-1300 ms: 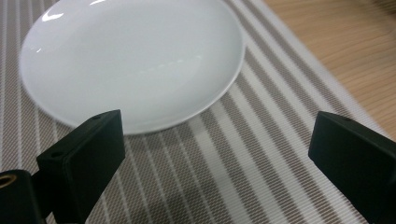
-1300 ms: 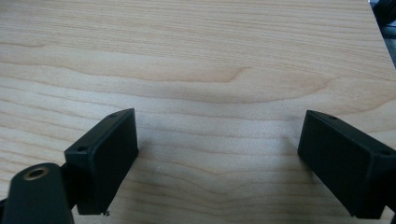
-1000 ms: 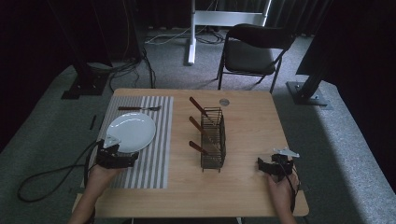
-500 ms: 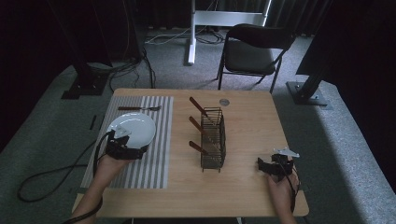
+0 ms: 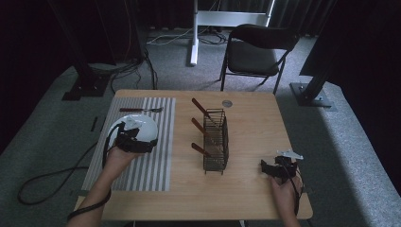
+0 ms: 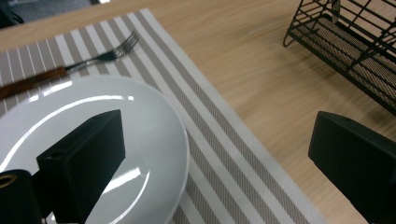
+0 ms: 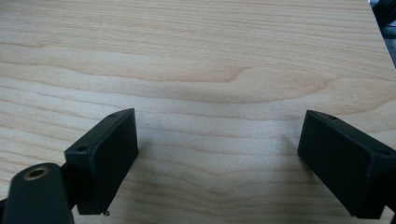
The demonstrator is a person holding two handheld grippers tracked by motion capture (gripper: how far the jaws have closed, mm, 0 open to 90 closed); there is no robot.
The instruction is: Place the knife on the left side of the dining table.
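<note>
Left gripper (image 5: 134,140), jaws spread, over the plate (image 6: 154,140) on the striped mat (image 5: 156,161) at left of frame, seemingly poised to take its rim; right gripper (image 5: 272,169), jaws spread, empty, parked on bare table (image 7: 196,60) lower right.

Black folding chair (image 5: 259,47) stands beyond wooden table (image 5: 255,123).

This looks like a dark test room made to look like a dinner table. Black curtains (image 5: 56,38) hang all around. Cables (image 5: 137,66) lie on the grey carpet (image 5: 56,123) by metal stands (image 5: 85,80). 1 folding chair (image 5: 257,49) waits behind a small wooden table (image 5: 255,123) with a striped mat (image 5: 156,161).
</note>
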